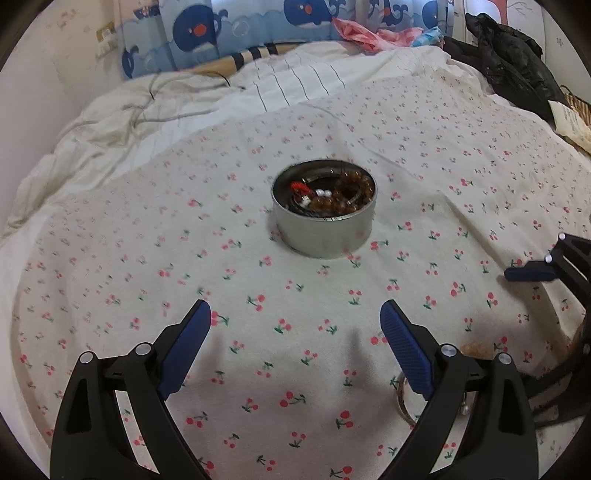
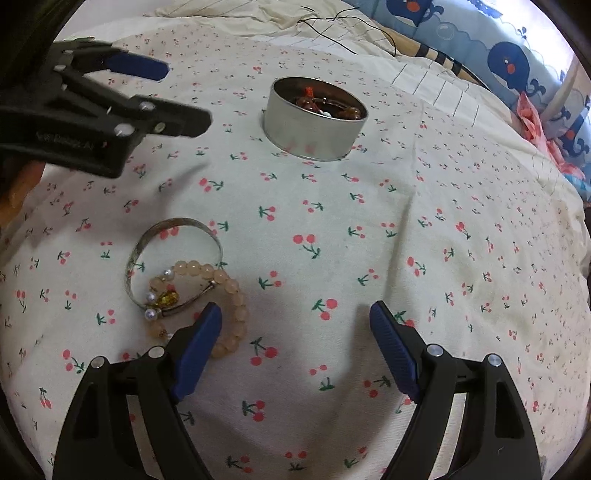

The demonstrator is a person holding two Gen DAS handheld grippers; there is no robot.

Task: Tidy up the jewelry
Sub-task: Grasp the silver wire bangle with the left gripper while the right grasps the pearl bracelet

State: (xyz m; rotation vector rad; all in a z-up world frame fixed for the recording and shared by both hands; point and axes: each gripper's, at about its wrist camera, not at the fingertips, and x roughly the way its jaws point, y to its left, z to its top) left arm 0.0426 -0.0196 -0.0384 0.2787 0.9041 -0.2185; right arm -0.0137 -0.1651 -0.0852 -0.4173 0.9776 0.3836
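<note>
1. Nearest the right wrist camera, the right gripper (image 2: 295, 314) has its jaws spread wide apart with nothing between them, only the cherry-print bedsheet (image 2: 369, 229).
2. Just outside its left blue pad lie two pieces of jewelry: a peach bead bracelet (image 2: 225, 291) and a silver bangle (image 2: 173, 225).
3. That pad overlaps the lower edge of the bead bracelet in the picture; whether it touches the beads I cannot tell.
4. Bracelet and bangle overlap each other, with small white pearls (image 2: 151, 314) and an amber charm (image 2: 166, 299) where they cross.
5. Farther up the bed stands a round metal tin (image 2: 314, 136), well apart from the right gripper and roughly on the line between its jaws.
6. Inside the tin, the left wrist view shows brown beads (image 1: 354, 184), a red cord piece (image 1: 299, 188) and small white beads.
7. In its own view the left gripper (image 1: 295, 317) also has its jaws wide apart and empty, aimed at the tin, which sits well beyond the fingertips.
8. Behind the left gripper's right pad, an edge of the silver bangle peeks out on the sheet.
9. At the head of the bed sits whale-print bedding (image 1: 199, 26), and a dark garment (image 1: 509, 62) lies at the far right.
</note>
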